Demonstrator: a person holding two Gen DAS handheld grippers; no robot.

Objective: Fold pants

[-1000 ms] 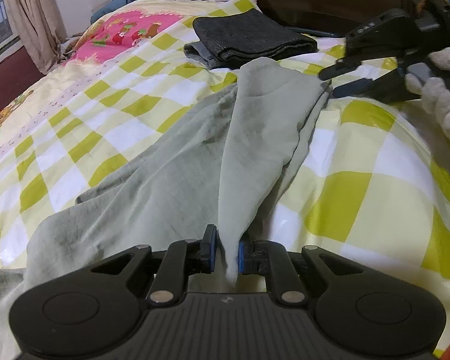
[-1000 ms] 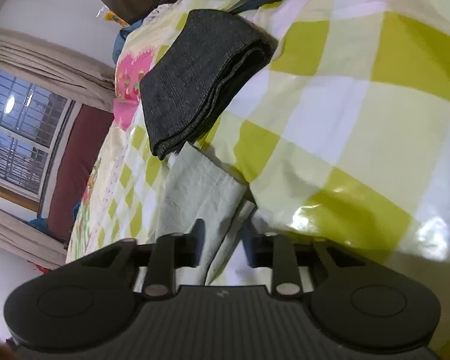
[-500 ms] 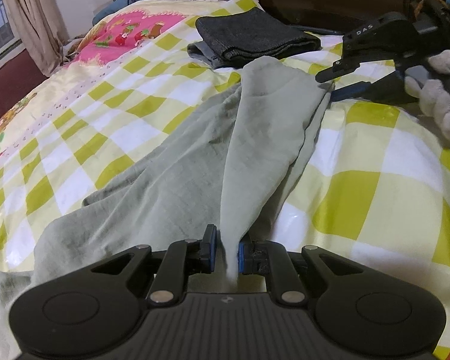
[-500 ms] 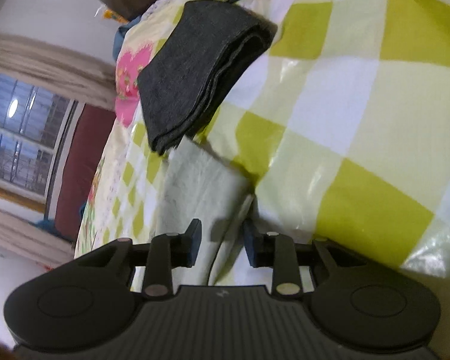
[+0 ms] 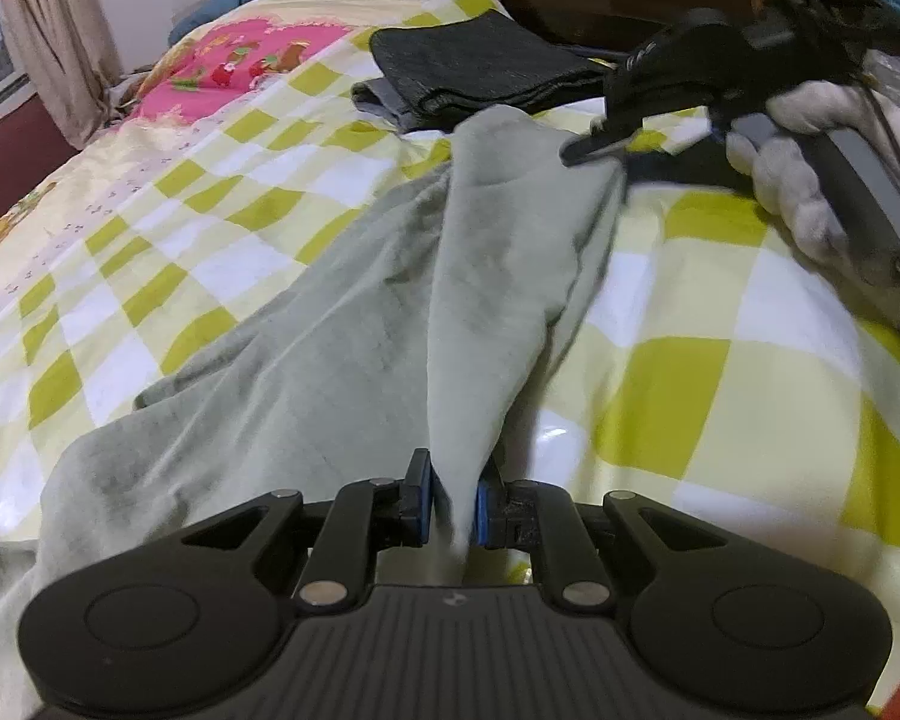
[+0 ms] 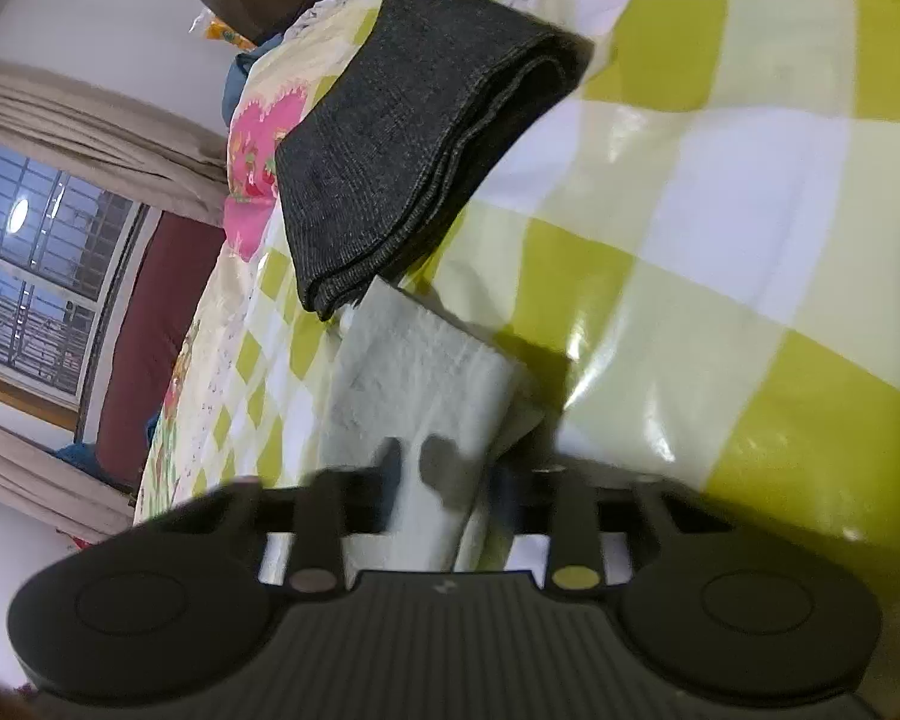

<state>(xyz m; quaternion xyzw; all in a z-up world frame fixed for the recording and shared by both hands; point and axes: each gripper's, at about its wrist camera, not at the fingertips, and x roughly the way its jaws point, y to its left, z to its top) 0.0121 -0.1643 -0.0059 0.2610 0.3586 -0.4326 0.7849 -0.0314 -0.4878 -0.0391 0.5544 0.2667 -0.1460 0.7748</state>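
Sage-green soft cotton pants (image 5: 342,348) sprawl across yellow-checked bedsheet (image 5: 720,360); my left gripper (image 5: 455,504) pinches one hem, my right gripper (image 6: 450,480) clamps the far edge, seemingly, view blurred.

Pants (image 5: 342,330) on bed (image 5: 720,372) (folded stack (image 5: 480,66) behind) —

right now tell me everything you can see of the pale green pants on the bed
The pale grey-green pants look like soft, thin, wrinkled fabric, unfolded and spread loosely across the yellow-and-white checked bed cover. One band of cloth is pulled up off the bed into a taut ridge: the left gripper is shut on its near end and the right gripper on its far edge. That far end lies against the folded dark grey garment.
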